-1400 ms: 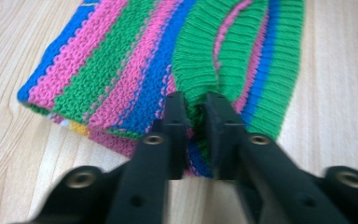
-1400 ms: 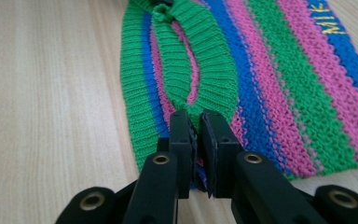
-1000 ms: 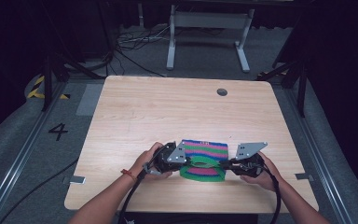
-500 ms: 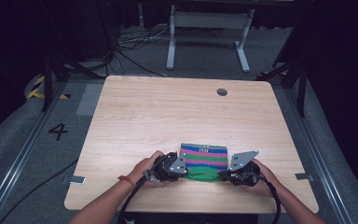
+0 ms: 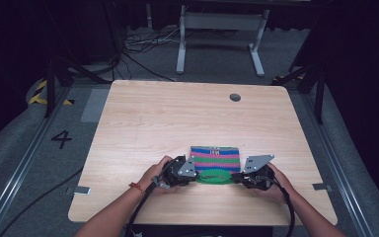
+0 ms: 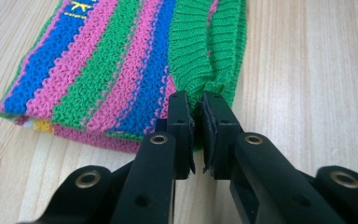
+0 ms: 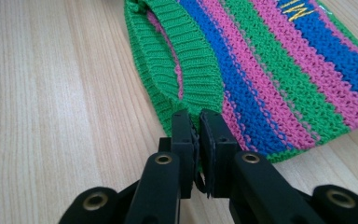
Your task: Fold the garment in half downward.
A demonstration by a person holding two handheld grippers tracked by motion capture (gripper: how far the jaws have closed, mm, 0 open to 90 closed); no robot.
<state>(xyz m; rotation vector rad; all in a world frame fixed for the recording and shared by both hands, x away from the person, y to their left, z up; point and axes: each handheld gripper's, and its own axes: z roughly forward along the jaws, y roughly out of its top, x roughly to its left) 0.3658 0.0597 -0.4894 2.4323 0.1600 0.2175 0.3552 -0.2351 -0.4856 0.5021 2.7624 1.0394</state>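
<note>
A knitted piece with green, pink and blue stripes [image 5: 215, 159] lies folded flat on the wooden table [image 5: 168, 123], near its front edge. Its green ribbed band [image 5: 216, 176] faces the person. My left gripper [image 5: 195, 177] holds the band's left end, jaws shut on the green rib [image 6: 200, 70]. My right gripper [image 5: 236, 178] holds the band's right end, jaws shut on the rib [image 7: 186, 70]. The striped body [image 6: 98, 70] spreads away from the left gripper, and the striped body [image 7: 279, 79] likewise runs off from the right one. Yellow lettering [image 7: 298, 9] sits on a blue stripe.
A round cable hole [image 5: 235, 97] sits near the table's far edge. Bare wood lies behind and to both sides of the knit. Beyond the table stand a metal frame [image 5: 219, 34] and floor cables [image 5: 138, 49]. A floor marking "4" [image 5: 61, 139] is at left.
Both grippers have drawn back toward the table's front edge with the green band in them, and the knit has slid that way with them.
</note>
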